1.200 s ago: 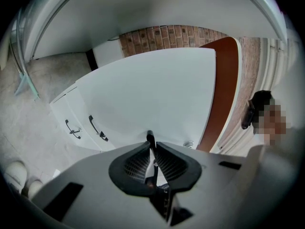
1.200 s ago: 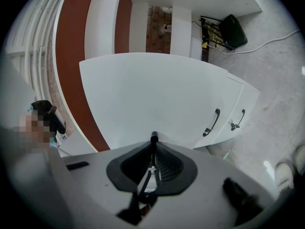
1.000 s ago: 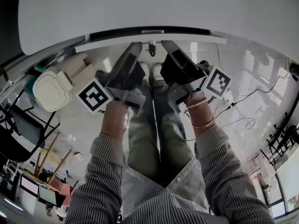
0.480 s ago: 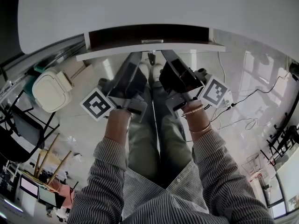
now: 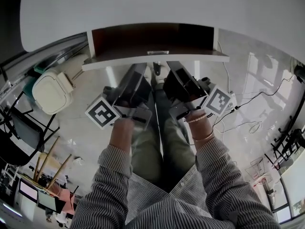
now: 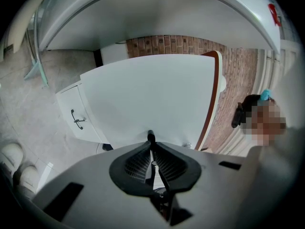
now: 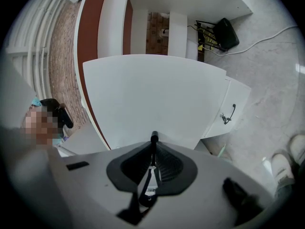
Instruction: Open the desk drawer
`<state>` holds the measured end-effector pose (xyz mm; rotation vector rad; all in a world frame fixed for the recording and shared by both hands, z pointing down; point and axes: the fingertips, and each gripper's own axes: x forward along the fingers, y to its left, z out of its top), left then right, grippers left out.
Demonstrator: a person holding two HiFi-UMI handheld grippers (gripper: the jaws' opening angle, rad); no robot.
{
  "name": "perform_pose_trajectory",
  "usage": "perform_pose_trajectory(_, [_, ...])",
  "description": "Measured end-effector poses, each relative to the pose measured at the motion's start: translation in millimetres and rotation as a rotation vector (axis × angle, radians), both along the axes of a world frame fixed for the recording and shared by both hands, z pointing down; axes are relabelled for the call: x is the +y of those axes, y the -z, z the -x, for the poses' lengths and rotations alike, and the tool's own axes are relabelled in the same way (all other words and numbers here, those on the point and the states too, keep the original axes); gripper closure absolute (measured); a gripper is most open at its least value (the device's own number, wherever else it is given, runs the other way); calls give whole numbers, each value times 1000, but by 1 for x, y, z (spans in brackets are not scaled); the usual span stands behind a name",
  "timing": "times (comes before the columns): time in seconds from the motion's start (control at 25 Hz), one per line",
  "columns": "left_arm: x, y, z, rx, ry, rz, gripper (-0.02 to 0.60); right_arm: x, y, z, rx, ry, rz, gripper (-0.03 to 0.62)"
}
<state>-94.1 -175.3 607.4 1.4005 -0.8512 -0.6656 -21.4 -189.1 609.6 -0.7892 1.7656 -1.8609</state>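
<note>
The white desk fills the top of the head view. Its drawer stands pulled out and shows a brown inside. My left gripper and right gripper reach side by side up to the drawer's front, and their tips are hidden under its lower edge. In the left gripper view the drawer's white panel fills the middle, with my left gripper pinched on its thin lip. The right gripper view shows the same panel, and my right gripper is shut on the lip too.
A cream lidded bin stands on the floor at the left, with a dark chair below it. Cables trail over the floor at the right. A white cabinet with a black handle stands under the desk. The person's legs are below the grippers.
The drawer has slid out of the desk toward the person, baring its brown inside. Both grippers have drawn back with it.
</note>
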Motion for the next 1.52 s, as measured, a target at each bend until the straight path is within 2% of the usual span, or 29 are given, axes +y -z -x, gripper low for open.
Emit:
perform_pose_trajectory(0.4, [27,8,-6,13,-13,36,540,27,7,-7,-5,-15,27,557])
perform_pose_trajectory(0.88, [45,0,-2,59,35,90,543,46,0,-3,-12,-45,77,557])
perform_pose_trajectory(1.16, [54,0,-7,51,12,99,543,53,0,-8,-16,-47,78,557])
perform_pose_trajectory(1.52, [62,-1,-4,53,43,93,543,63,-2,-6,-20,-58,85,557])
